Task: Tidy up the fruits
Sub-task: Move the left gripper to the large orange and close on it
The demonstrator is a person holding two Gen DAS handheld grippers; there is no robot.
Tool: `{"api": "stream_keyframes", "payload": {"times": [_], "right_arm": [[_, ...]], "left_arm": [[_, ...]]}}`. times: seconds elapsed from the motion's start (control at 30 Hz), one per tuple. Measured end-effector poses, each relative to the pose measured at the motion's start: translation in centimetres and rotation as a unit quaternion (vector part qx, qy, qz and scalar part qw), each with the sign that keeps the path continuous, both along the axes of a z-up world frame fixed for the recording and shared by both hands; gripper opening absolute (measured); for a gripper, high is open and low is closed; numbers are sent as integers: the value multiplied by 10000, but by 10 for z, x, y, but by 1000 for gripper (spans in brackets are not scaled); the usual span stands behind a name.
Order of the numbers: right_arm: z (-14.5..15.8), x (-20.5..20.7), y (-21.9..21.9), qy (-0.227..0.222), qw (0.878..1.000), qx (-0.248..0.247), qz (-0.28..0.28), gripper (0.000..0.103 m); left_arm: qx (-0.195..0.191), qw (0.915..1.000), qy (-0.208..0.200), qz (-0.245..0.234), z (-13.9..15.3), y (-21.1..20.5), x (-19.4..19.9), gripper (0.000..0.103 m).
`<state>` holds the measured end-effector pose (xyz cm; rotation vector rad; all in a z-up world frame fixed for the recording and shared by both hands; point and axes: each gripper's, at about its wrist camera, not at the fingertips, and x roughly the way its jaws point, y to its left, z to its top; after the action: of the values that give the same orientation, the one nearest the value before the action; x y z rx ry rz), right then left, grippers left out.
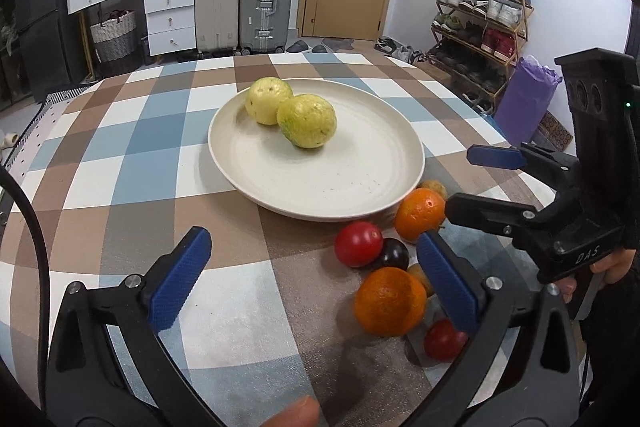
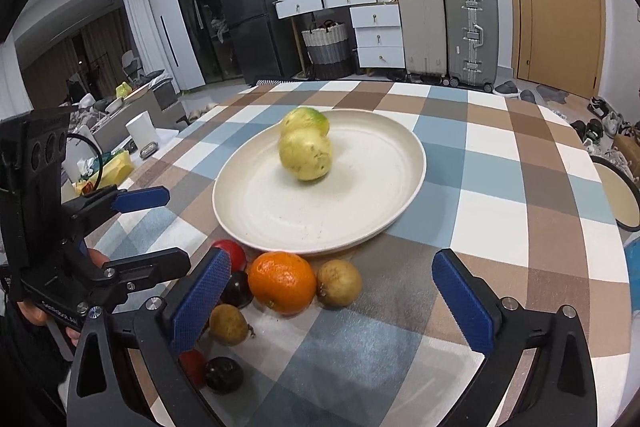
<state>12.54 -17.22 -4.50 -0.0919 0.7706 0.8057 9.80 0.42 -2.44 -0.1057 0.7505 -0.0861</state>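
A cream plate (image 1: 320,183) (image 2: 280,215) holds two yellow-green guavas (image 1: 307,121) (image 2: 306,155) touching each other. Loose fruit lies on the cloth near the plate's front rim: two oranges (image 1: 390,301) (image 1: 420,213) (image 2: 282,282), red tomatoes (image 1: 358,244) (image 1: 444,339), a dark plum (image 1: 394,254) (image 2: 224,374) and brownish fruits (image 2: 339,283) (image 2: 229,324). My left gripper (image 1: 316,283) is open and empty, low over the cloth left of the pile. My right gripper (image 2: 332,301) is open and empty over the pile; it also shows in the left wrist view (image 1: 476,183).
The round table wears a checked cloth (image 1: 132,163) (image 2: 500,187). Beyond its far edge stand suitcases (image 1: 264,3), white drawers (image 1: 168,15), a door and a shoe rack (image 1: 480,23). A round tray (image 2: 616,195) sits past the table's right edge.
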Motion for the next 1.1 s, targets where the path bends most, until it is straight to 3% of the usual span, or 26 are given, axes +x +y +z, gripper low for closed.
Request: {"api": "stream_keyframes", "payload": {"times": [0.13,0.57,1.1], "right_arm": [[-2,3,-4,36,9996,-285,-24,103],[-4,21,-33,188,9982,-482,-308,103],[-18,16,-18,174,9950,-966,-162,103]], "left_arm": [[-57,9998,137,-137,-4,-3,2,102],[-90,9990,312,-295,-7,-8,2,102],[-179,9967,604,-519,-22,-10,-6,102]]}}
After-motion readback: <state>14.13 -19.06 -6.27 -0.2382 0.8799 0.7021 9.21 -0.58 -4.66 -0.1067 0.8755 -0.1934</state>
